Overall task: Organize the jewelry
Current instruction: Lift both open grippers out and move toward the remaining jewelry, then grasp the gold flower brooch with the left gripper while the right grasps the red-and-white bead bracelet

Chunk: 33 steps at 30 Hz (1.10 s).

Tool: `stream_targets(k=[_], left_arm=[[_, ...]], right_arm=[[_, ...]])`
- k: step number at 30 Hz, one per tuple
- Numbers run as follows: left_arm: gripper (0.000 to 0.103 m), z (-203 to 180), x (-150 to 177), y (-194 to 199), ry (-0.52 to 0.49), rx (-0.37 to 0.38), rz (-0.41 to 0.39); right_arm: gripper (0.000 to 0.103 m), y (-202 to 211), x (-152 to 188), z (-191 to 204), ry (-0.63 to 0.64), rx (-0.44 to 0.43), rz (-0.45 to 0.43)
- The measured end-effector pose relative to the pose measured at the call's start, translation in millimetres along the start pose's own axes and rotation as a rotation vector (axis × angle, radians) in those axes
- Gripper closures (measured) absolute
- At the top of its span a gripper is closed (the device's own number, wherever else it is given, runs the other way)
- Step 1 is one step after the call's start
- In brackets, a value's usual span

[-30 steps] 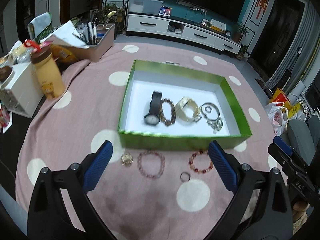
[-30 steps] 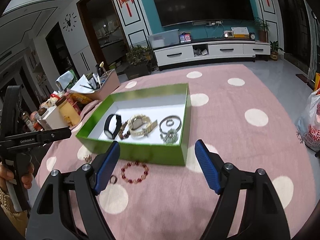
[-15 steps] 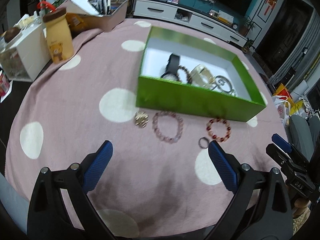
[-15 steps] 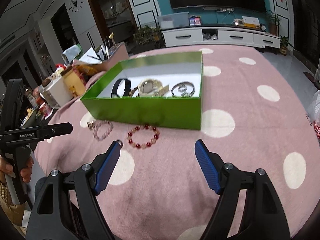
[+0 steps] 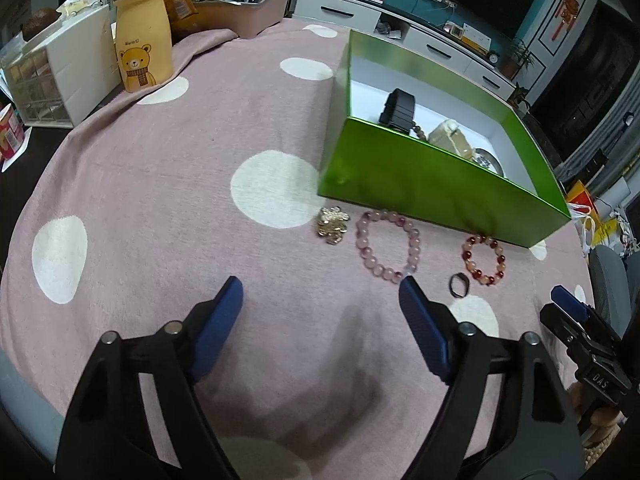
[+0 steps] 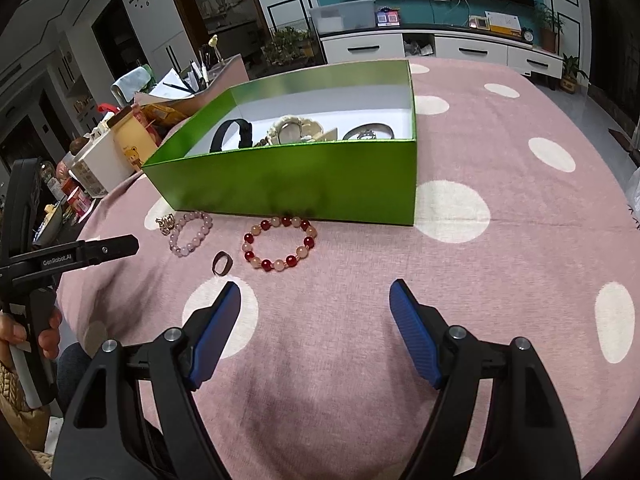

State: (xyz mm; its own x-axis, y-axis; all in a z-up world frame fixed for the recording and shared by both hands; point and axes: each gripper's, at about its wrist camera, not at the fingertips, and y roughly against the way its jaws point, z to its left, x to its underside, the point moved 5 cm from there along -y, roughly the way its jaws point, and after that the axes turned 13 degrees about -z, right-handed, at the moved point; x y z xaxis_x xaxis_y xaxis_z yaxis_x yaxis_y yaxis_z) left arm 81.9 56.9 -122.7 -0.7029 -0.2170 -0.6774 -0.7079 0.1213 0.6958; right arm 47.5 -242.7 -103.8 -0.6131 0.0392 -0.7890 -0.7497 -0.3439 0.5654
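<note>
A green box (image 5: 432, 184) (image 6: 296, 176) holds a black watch (image 5: 398, 110), a cream watch (image 6: 296, 130) and other pieces. In front of it on the pink dotted cloth lie a gold brooch (image 5: 332, 220) (image 6: 165, 224), a pale pink bead bracelet (image 5: 388, 244) (image 6: 190, 234), a dark ring (image 5: 459, 285) (image 6: 222, 263) and a red bead bracelet (image 5: 484, 254) (image 6: 278, 244). My left gripper (image 5: 320, 298) hangs low over the cloth just short of the pink bracelet, its jaws closing with nothing between them. My right gripper (image 6: 316, 300) is open, empty, near the red bracelet.
At the far left stand a yellow bear jar (image 5: 142, 36), a white drawer unit (image 5: 60, 80) and a tray of pens (image 5: 244, 4). A person's hand (image 6: 24, 332) holds the left tool. The table edge curves close at the left. A TV cabinet is behind.
Both grippers have come down and closer to the cloth, so the box now shows more from its side. The left jaws have narrowed. The jewelry has not moved.
</note>
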Motion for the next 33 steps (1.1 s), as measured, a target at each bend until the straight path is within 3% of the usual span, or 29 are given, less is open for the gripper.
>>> stream_targets(k=[12,29,33], left_arm=[[0.042,1,-9,-22,-0.004,-0.001,-0.014],[0.071,-7,-23,-45,-0.043,0.002,-0.048],[0.074,-8,-25,-49,-0.063,0.003,-0.056]], right_arm=[[0.052,-33,-6,9,-0.005,0.0,0.03],[0.069,-62,-15,12,0.039,0.063,0.04],[0.073,-65,-16,14,0.072,0.085,0.039]])
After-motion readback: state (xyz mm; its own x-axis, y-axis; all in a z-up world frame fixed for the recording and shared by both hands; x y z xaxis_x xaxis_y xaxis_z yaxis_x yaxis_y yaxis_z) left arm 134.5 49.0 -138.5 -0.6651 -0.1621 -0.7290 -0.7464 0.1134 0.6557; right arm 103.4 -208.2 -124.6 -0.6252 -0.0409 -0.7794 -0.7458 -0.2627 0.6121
